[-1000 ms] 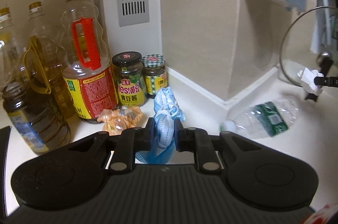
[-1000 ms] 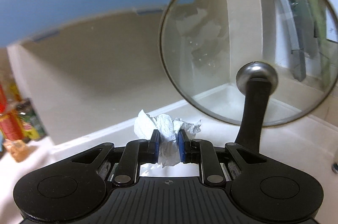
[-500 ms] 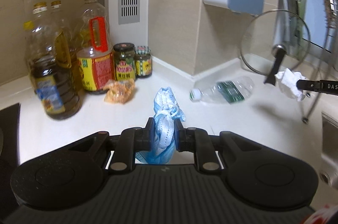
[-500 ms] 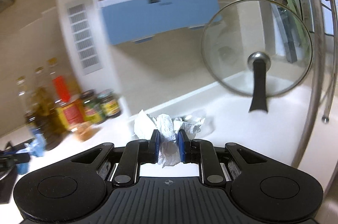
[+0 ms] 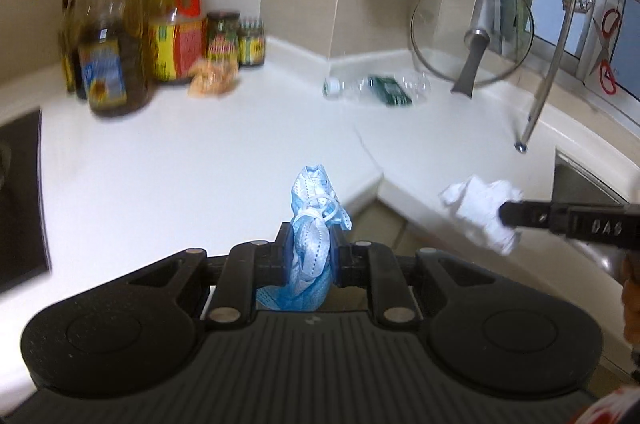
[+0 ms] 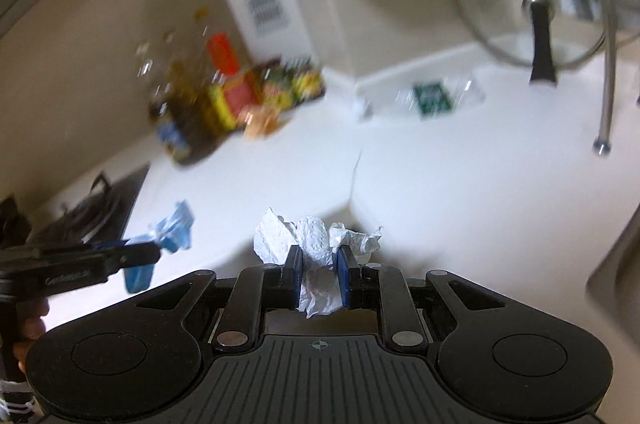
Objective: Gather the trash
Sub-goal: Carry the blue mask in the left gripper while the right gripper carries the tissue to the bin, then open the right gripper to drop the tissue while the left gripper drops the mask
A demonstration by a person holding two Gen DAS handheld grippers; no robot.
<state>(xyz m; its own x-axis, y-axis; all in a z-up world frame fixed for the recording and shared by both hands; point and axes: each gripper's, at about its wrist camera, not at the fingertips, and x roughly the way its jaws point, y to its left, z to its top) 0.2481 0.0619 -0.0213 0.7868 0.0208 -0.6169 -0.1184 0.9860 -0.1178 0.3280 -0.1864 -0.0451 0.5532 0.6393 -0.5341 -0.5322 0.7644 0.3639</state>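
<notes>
The left gripper [image 5: 311,255] is squeezed tight on a crumpled blue face mask [image 5: 314,224], and the mask sticks up between its two black fingers, above the front edge of the white counter [image 5: 200,164]. The right gripper [image 6: 319,274] is squeezed tight on a scrunched white paper tissue [image 6: 316,244], which puffs out above and hangs down below its blue pads [image 6: 295,276]. Both grippers are held up in the air side by side, and each one shows in the other's camera. More trash lies on the counter farther back: an empty clear plastic bottle [image 5: 376,89] with a green label lies on its side near the corner of the wall, and a small orange wrapper [image 5: 214,82] sits just in front of the oil bottles [image 5: 120,40] and the jars [image 5: 236,38]. A glass pot lid [image 5: 472,32] stands on its edge just behind the plastic bottle. A dark stove top [image 6: 100,200] is at the left end of the counter.
</notes>
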